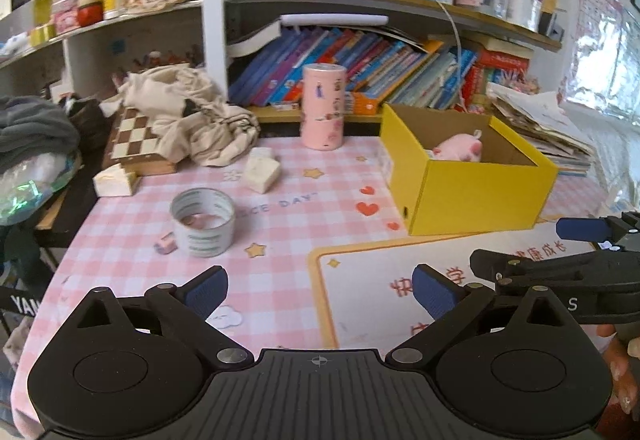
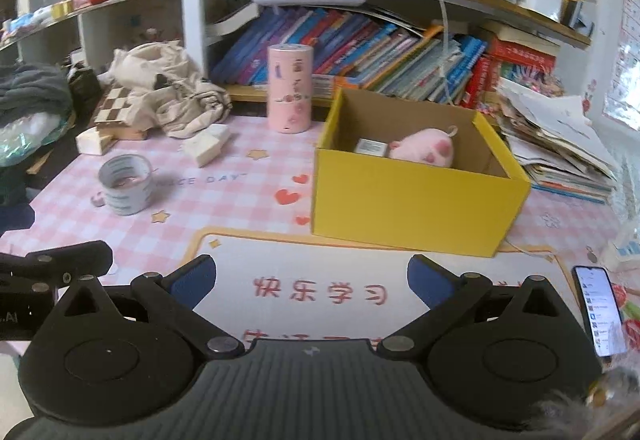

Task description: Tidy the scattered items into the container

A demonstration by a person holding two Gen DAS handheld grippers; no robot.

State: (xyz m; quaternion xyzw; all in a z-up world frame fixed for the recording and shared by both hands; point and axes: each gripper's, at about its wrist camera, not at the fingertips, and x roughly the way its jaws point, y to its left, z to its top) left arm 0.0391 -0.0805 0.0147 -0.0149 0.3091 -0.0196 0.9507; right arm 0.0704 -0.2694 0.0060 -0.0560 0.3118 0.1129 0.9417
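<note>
In the left wrist view, the left gripper (image 1: 320,290) is hovering over the pink checked tablecloth (image 1: 280,240) with its blue-padded jaws spread wide, gripping nothing. Ahead and to its left a roll of tape (image 1: 203,222) is standing on end, a small pink eraser (image 1: 166,243) just beside it. Ahead and to its right the yellow box (image 1: 480,191) is sitting open, with a pink plush toy (image 1: 460,147) inside.

In the right wrist view, the right gripper (image 2: 312,280) is likewise gaping wide and carrying nothing. The box is sitting directly ahead, the plush and a small white carton (image 2: 371,147) lying within. The tape is standing far to its left, and a phone (image 2: 599,310) is lying close on its right.
</note>
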